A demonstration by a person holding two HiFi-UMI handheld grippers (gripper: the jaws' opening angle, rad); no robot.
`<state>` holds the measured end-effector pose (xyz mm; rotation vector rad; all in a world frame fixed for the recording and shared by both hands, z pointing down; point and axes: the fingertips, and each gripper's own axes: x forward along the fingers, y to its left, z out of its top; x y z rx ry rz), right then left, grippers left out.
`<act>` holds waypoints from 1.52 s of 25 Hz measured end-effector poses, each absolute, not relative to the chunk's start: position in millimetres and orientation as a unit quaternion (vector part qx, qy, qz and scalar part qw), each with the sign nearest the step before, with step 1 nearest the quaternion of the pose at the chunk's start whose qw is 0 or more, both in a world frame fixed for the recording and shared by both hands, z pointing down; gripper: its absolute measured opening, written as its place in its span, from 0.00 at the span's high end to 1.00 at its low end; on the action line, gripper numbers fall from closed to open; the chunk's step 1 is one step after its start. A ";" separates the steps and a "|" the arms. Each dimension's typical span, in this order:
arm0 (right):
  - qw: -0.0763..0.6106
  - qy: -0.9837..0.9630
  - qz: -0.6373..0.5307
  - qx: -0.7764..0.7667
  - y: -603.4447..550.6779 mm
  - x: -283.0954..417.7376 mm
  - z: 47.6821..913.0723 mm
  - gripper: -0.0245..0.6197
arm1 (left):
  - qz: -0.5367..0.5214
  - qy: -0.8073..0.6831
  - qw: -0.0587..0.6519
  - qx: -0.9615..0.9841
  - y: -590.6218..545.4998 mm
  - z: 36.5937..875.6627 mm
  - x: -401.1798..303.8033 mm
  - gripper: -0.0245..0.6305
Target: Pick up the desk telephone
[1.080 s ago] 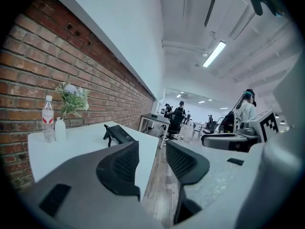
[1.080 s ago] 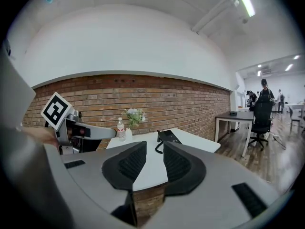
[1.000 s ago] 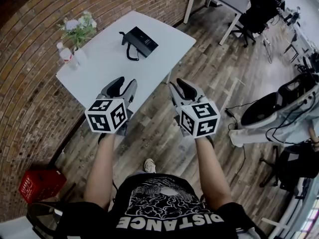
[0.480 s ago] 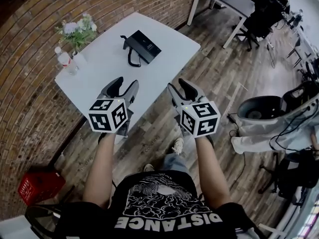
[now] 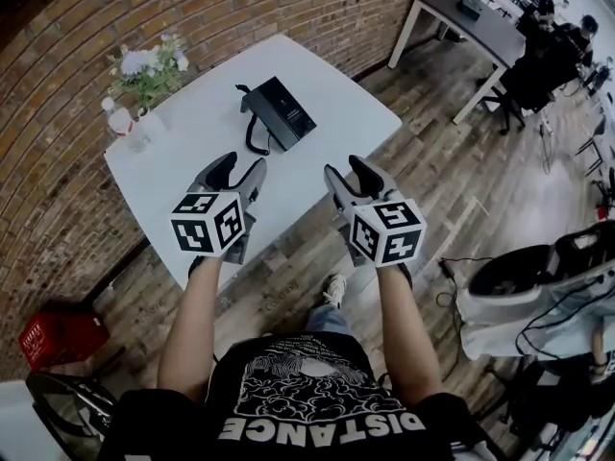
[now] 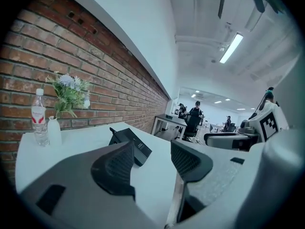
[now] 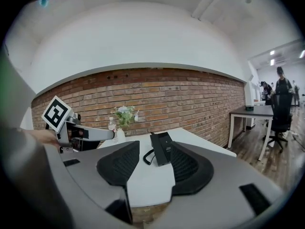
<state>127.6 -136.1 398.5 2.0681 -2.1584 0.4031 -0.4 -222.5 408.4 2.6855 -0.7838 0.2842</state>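
While the black desk telephone [image 5: 283, 113] lies flat on the white table [image 5: 207, 161], toward the far side of the top, its curled cord [image 5: 253, 134] loops out on the side nearer the person; nothing touches it, and it sits well apart from both tools; the left gripper [image 5: 237, 167] hangs over the near part of the table with its jaws wide, having just been opening, and nothing stands between its pads; in the left gripper view the telephone [image 6: 141, 150] shows beyond the tips of that gripper [image 6: 151, 147], well ahead of them; the right gripper [image 5: 348, 168] hangs beside it, about over the table's near edge, its jaws also spread and just now opening, with nothing held; in the right gripper view the telephone [image 7: 162, 148] shows through the gap of that gripper [image 7: 155, 149], but far past the pads; a white vase of flowers [image 5: 150, 63] and a water bottle [image 5: 119, 119] stand together at the table's left corner, near the brick wall [image 5: 240, 8]; a red crate [image 5: 56, 334] sits on the wooden floor [image 5: 452, 181] by the wall.
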 end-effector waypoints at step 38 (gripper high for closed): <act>0.157 -0.866 0.260 0.396 -365.2 219.3 511.1 0.59 | 0.062 -0.404 0.413 0.814 -377.9 533.8 101.4 0.62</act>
